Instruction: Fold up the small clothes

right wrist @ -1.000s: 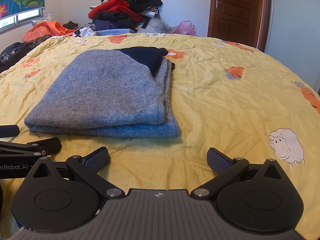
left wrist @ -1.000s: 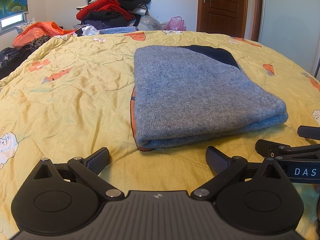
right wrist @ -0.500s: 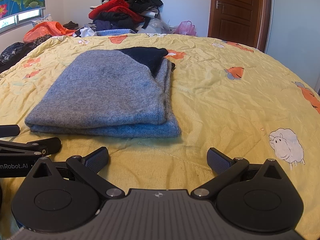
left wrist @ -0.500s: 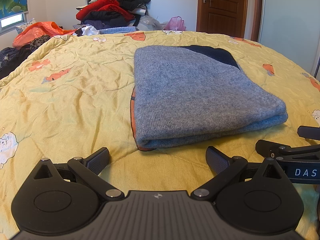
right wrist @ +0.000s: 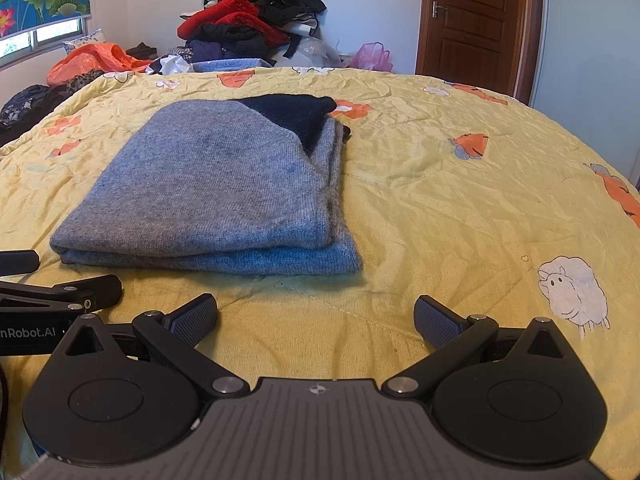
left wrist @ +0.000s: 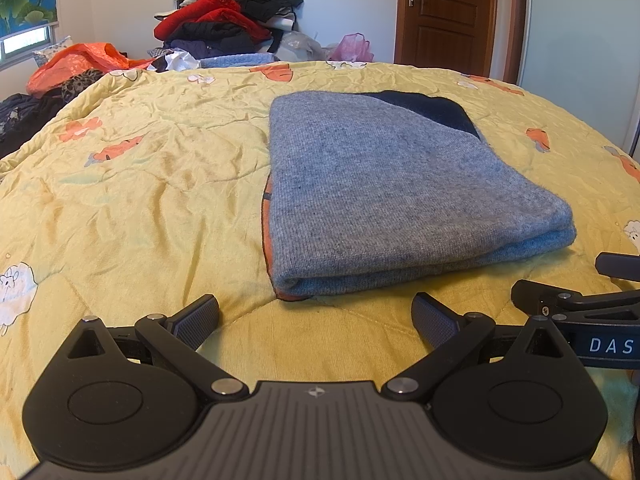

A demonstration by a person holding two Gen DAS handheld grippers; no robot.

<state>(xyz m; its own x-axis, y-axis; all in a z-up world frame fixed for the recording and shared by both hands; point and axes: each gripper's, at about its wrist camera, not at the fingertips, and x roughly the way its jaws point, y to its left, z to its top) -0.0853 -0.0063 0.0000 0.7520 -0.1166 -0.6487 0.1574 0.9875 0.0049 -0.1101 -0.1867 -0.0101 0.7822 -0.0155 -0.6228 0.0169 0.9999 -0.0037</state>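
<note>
Grey folded sweater (left wrist: 384,196) lies just beyond both grippers' wide, empty jaws; touching neither.

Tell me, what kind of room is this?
Most likely a home bedroom: a bed under a yellow cartoon-print quilt, a heap of clothes against the wall, and a wooden door. A folded grey sweater lies on the quilt.

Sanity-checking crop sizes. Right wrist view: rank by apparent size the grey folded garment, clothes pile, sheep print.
1. grey folded garment
2. clothes pile; farther away, so true size unsure
3. sheep print
</note>
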